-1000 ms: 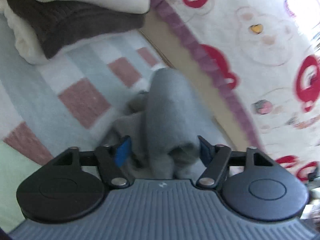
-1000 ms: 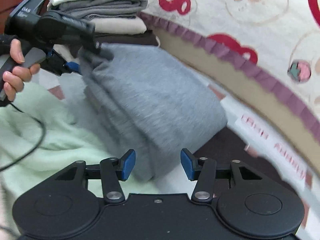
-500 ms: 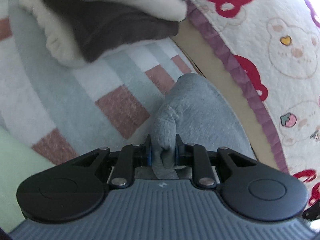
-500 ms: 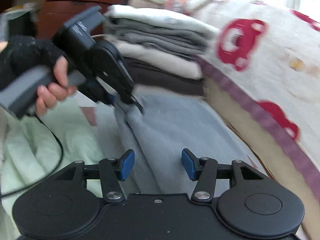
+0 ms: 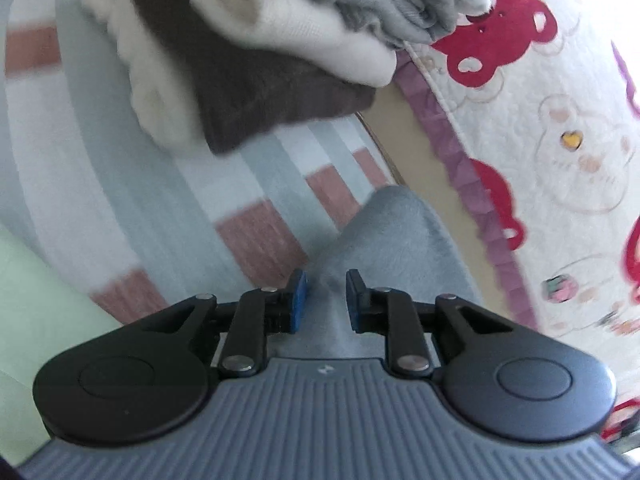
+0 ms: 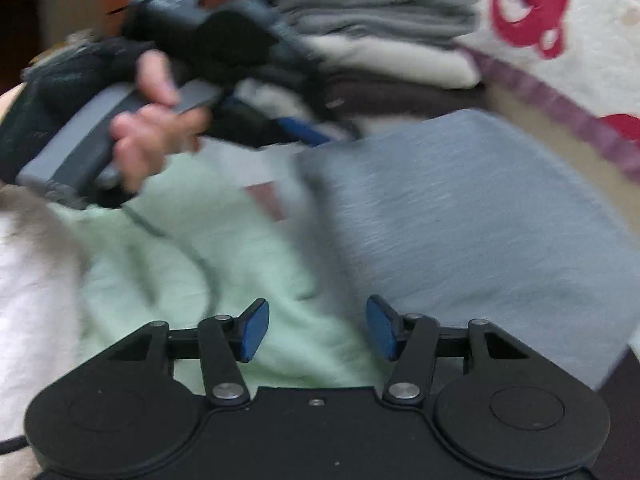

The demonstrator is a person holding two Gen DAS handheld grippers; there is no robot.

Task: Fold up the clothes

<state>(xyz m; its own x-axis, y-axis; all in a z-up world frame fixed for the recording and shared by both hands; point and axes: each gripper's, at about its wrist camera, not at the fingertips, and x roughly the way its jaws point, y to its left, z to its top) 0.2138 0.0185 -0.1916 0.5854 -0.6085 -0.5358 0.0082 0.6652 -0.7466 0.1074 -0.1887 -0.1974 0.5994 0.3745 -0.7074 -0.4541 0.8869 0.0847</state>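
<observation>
Both grippers matter: the grey garment (image 5: 400, 236), pinched half a second ago, is now released by the left gripper (image 5: 325, 300) beside the folded stack (image 5: 280, 40); the right gripper (image 6: 316, 330) is closing, empty

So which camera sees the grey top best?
The right wrist view: the grey top lies spread out there, nearly all visible, though blurred. The left wrist view shows only its near corner, poking out between the left gripper fingers.
</observation>
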